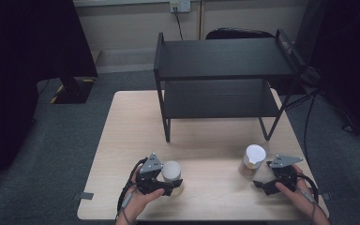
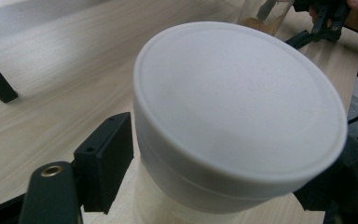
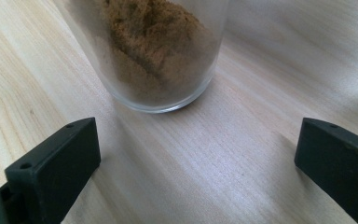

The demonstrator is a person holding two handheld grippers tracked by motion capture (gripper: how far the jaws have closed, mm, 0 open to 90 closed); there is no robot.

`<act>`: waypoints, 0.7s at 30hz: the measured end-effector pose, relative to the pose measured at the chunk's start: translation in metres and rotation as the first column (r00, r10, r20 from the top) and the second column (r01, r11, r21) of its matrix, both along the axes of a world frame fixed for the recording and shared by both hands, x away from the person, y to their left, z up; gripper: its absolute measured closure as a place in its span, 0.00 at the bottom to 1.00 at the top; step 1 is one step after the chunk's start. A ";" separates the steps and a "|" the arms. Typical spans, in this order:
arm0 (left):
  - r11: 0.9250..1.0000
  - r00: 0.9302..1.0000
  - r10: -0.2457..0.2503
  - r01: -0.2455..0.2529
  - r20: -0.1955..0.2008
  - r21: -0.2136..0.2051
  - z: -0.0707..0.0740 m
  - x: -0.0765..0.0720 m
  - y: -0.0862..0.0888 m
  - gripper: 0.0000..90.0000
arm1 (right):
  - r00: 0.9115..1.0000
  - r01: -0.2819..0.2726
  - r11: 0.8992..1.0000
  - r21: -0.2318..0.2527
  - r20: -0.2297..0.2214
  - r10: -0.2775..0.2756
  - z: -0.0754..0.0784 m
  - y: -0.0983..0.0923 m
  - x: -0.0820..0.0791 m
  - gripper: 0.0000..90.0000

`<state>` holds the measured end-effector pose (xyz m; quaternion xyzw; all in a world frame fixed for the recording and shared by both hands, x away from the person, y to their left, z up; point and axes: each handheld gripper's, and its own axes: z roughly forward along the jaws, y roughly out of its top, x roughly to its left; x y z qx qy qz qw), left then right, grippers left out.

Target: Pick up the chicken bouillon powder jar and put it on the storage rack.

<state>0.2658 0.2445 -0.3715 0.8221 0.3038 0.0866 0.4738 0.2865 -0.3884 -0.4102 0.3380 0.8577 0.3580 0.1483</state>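
Jars, two, on light wood table (image 1: 122, 140), both w/ white lids. Left jar (image 1: 172, 174) near front edge, approx 7 o'clock from table centre; white lid (image 2: 242, 107) seen close-up in left gripper view, clear glass body below it. Left gripper (image 1: 166, 180) around that jar: black pad (image 2: 105, 163) against jar wall just under lid at 9 o'clock, other jaw at 3 o'clock also up against it, so pinching the jar, which stands upright on the table. Left hand (image 1: 143, 199) behind gripper, at 6 o'clock of it.

Right jar (image 1: 253, 161) approx 5 o'clock from table centre, upright, brown powder (image 3: 158, 42) inside, glass base resting on wood. Right gripper (image 1: 262, 183) just beside it at 4 o'clock, not touching; jaws spread wide in right gripper view, pads at 8 and 4 o'clock of frame, jar ahead at 12, nothing betw. them. Right hand (image 1: 293, 190) on gripper body.

Black two-tier shelf rack (image 1: 222, 75) at far side of table, 12 o'clock, well apart from both jars. Wall socket (image 1: 180, 5) at top, grey carpet around.
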 end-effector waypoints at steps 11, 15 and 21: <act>1.000 1.000 -0.004 0.003 0.016 0.017 0.001 -0.002 -0.003 0.34 | 1.000 0.000 1.000 0.000 0.000 0.000 0.000 0.000 0.000 0.00; 1.000 1.000 -0.003 0.002 0.029 0.031 0.003 -0.005 -0.005 0.35 | 1.000 0.000 1.000 0.000 0.000 0.000 0.000 0.000 0.000 0.00; 0.999 0.998 0.003 -0.005 0.059 0.046 0.003 -0.010 -0.008 0.36 | 1.000 0.000 1.000 0.000 0.000 0.000 0.000 0.000 0.000 0.00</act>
